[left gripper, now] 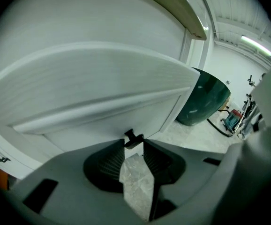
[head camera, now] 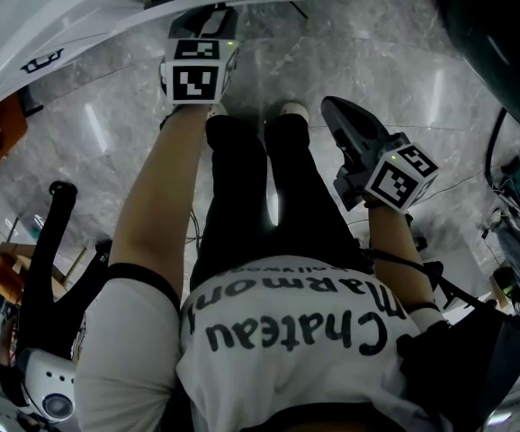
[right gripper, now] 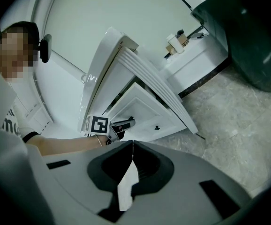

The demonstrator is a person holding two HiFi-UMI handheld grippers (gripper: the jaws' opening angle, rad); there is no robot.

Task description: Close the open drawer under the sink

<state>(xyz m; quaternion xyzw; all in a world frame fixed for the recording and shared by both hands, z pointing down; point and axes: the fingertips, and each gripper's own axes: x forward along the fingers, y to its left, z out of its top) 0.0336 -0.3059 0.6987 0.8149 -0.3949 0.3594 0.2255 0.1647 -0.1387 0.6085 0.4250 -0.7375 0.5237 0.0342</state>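
Left gripper view puts the left gripper [left gripper: 134,144] right at the face of the drawer [left gripper: 88,125], jaws a little apart with only floor showing between them and nothing clamped; the small dark knob [left gripper: 133,137] sits just at the tips, and I cannot tell whether it touches either one. Right gripper view shows the drawer pulled out from the white cabinet under the counter, well short of flush, so the push is not yet done; the right gripper [right gripper: 132,142] has its jaws together on nothing and hangs off to the side, well apart from the cabinet.

My main worry is the contact point; if I drive forward on that knob with the jaws parted, it could slide into the gap, or the tips could skid off it onto the smooth panel, and the push would go crooked. The knob also sits toward one side of the front (a second knob [right gripper: 157,127] shows further along it), so pressing there alone may rack the drawer on its runners and jam it part-way; too hard a shove would likely slam it. Head view shows the left arm [head camera: 156,205] stretched well ahead of the body; I judge there is little reach left, so the stroke may stall short unless the person steps in.
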